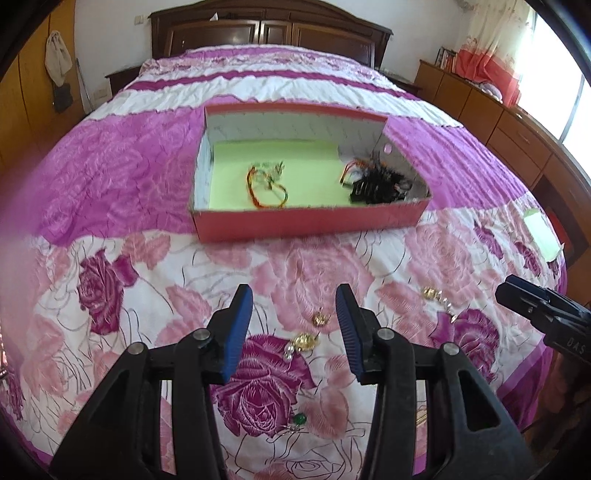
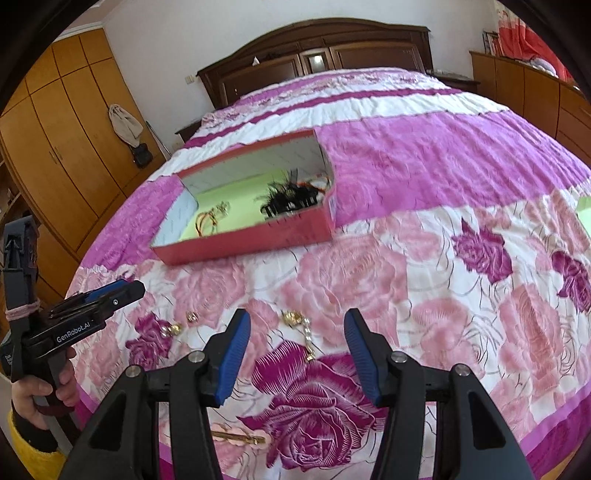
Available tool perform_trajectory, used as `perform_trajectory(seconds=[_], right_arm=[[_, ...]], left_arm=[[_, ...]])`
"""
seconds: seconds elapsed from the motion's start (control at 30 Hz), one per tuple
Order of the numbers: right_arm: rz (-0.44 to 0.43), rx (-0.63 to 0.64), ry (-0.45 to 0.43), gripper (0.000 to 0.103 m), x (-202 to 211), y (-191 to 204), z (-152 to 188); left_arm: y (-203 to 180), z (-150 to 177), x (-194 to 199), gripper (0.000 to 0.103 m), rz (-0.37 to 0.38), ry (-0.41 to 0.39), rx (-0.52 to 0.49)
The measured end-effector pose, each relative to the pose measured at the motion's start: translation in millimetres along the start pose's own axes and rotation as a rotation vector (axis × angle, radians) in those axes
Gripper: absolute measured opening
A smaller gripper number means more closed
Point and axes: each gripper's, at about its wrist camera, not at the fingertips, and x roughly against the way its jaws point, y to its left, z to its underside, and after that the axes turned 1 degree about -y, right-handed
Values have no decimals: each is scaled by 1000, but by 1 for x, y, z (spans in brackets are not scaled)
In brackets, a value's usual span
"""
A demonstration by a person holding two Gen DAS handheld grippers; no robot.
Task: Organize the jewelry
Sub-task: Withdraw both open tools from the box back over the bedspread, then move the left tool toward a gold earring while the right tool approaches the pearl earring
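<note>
A red shallow box (image 1: 306,223) (image 2: 243,244) with a green floor lies on the floral bedspread. It holds a red-and-yellow cord bracelet (image 1: 266,188) (image 2: 207,222) and a black feathered hair clip (image 1: 380,182) (image 2: 290,201). My left gripper (image 1: 294,325) is open and empty above two gold earrings (image 1: 320,318) (image 1: 303,342). A green-stone piece (image 1: 299,419) lies below. My right gripper (image 2: 296,347) is open and empty above a gold and pearl drop earring (image 2: 301,328). A gold hair pin (image 2: 238,438) lies near the bed's front edge.
The right gripper's tip shows in the left wrist view (image 1: 524,295), near a gold and pearl earring (image 1: 437,297). The left gripper shows in the right wrist view (image 2: 107,299), near two gold earrings (image 2: 181,325). A green card (image 1: 541,232) lies at the bed's right edge. A wooden headboard (image 1: 269,33) and wardrobes (image 2: 55,147) surround the bed.
</note>
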Motion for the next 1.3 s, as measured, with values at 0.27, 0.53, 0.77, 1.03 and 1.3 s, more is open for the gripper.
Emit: perform_trajectory(seconds=[0.27, 0.53, 0.77, 1.03, 1.3], right_arm=[[12, 21, 85, 56, -23, -3, 14], [39, 81, 148, 49, -45, 1, 28], [43, 90, 154, 47, -59, 0, 26], [32, 98, 146, 41, -75, 1, 18], [-12, 123, 148, 10, -81, 6, 17]], left_arm=[[4, 17, -16, 39, 0, 65, 1], [7, 33, -26, 38, 25, 106, -12], [8, 41, -33, 37, 45, 122, -17], [2, 38, -40, 12, 56, 105, -56], [-3, 37, -31, 0, 77, 73, -94]])
